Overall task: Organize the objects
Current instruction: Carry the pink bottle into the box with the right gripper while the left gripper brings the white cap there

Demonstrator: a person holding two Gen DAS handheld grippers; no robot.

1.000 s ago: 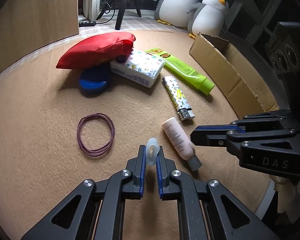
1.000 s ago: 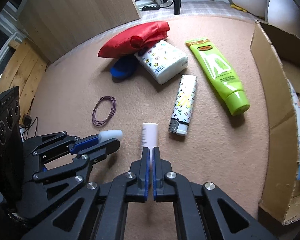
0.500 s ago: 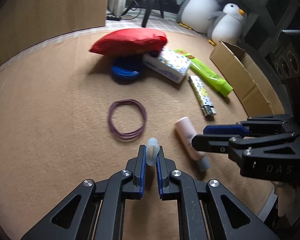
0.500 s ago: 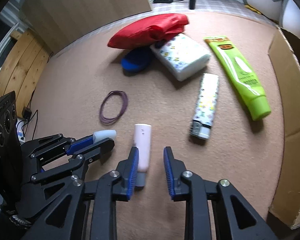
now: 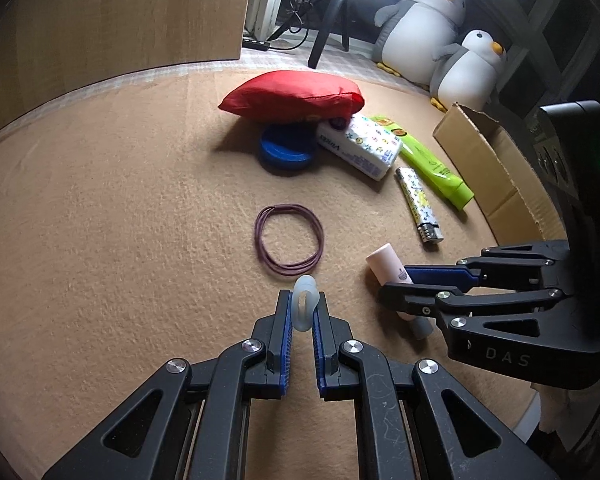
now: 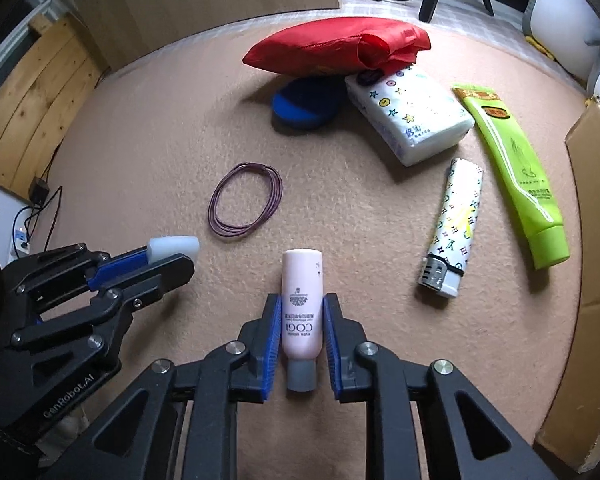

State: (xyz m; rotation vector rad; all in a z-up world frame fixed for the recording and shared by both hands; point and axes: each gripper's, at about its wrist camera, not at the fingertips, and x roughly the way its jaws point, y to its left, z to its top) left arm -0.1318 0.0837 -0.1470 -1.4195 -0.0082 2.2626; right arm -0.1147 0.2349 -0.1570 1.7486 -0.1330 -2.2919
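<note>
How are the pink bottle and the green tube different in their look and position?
The pink bottle is short and pale with a grey cap; the green tube is longer, flat and bright green with a green cap. The pink bottle lies between the fingers of the right hand-held gripper; the green tube lies apart, near the cardboard box. Both lie flat on the tan mat.

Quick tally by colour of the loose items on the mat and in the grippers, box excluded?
Red: 1, pouch
Blue: 1, lid
White patterned: 2, tissue pack, lighter
Green: 1, tube
Purple: 1, bands
Pink: 1, bottle
Translucent: 1, cap
Total: 8
</note>
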